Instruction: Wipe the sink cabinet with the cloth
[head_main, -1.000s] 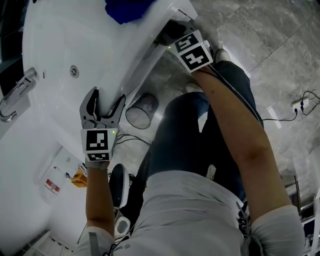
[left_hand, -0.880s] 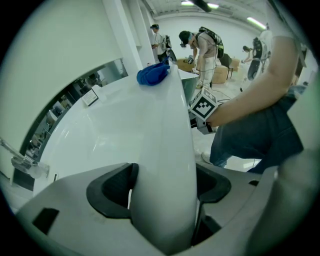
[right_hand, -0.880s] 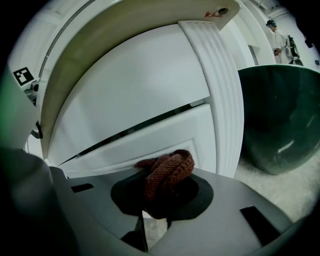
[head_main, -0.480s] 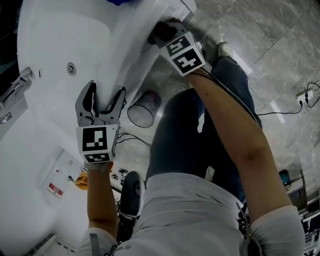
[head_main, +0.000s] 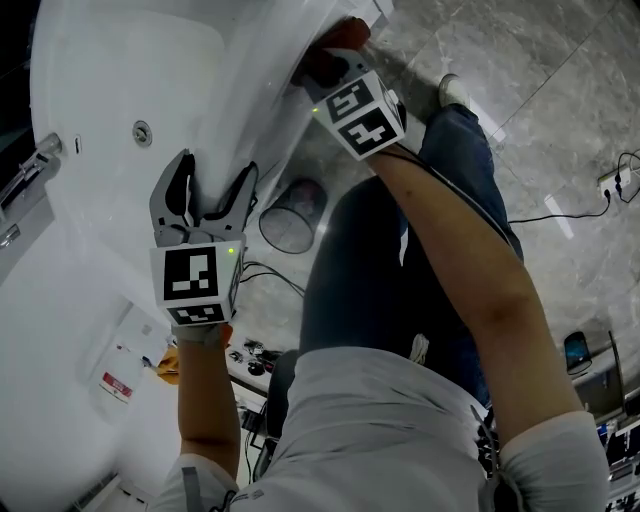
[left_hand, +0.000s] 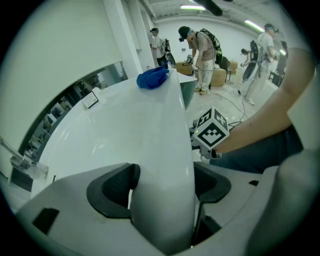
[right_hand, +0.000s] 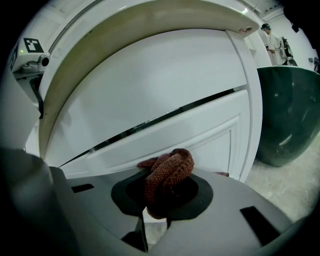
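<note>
The white sink cabinet front (right_hand: 165, 100) fills the right gripper view, with a dark drawer gap running across it under the counter's overhang. My right gripper (right_hand: 160, 200) is shut on a reddish-brown knitted cloth (right_hand: 167, 172), held close to the cabinet panel. From the head view, the right gripper (head_main: 335, 50) is tucked under the counter edge at the top with the cloth (head_main: 345, 35). My left gripper (head_main: 210, 180) is open, its fingers astride the white sink rim (left_hand: 165, 165).
A blue cloth (left_hand: 152, 77) lies on the far end of the counter. The faucet (head_main: 25, 170) is at the left of the basin. A wire waste bin (head_main: 292, 217) stands on the grey floor under the counter. A dark green tub (right_hand: 290, 115) stands right of the cabinet. Several people stand behind (left_hand: 200, 50).
My right gripper has slid a little left and up along the cabinet front with the cloth. The left gripper stays astride the rim. The blue cloth has left the head view.
</note>
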